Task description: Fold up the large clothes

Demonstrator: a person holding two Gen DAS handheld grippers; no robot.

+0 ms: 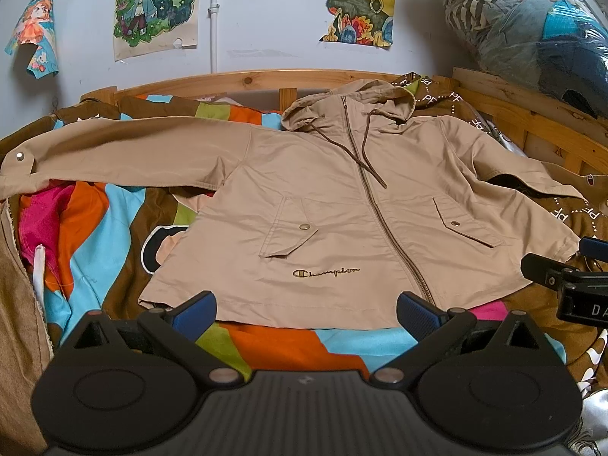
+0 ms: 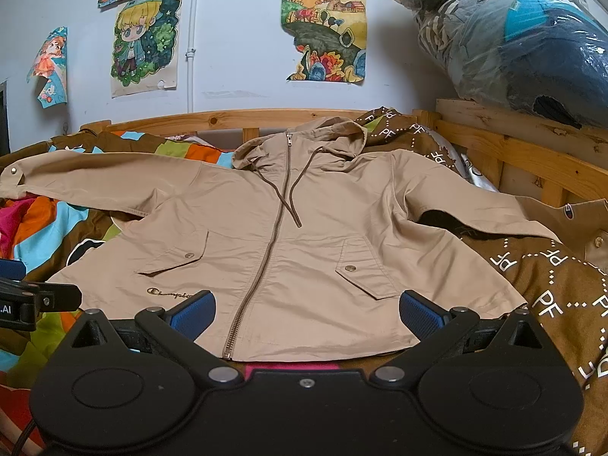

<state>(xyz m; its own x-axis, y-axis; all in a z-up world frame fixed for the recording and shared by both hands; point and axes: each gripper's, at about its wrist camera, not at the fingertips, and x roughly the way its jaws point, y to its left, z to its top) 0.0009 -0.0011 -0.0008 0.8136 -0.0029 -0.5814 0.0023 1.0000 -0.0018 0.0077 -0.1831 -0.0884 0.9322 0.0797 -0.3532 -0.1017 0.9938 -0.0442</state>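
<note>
A tan hooded jacket [image 1: 334, 197] carries the brand name "Champion" [image 1: 326, 273] in gold script embroidery near its hem, left of the zipper; in the right wrist view the word is partly cut off by a gripper finger. The brown bedcover [image 2: 551, 277] beside it repeats white "PF" letters [image 2: 549, 300] between dotted diamond lines. A small Champion "C" logo [image 2: 569, 212] marks brown fabric at right.

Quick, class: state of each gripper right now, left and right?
Left gripper: jaws open, holding nothing, at the hem of the tan jacket.
Right gripper: jaws open, holding nothing.
</note>
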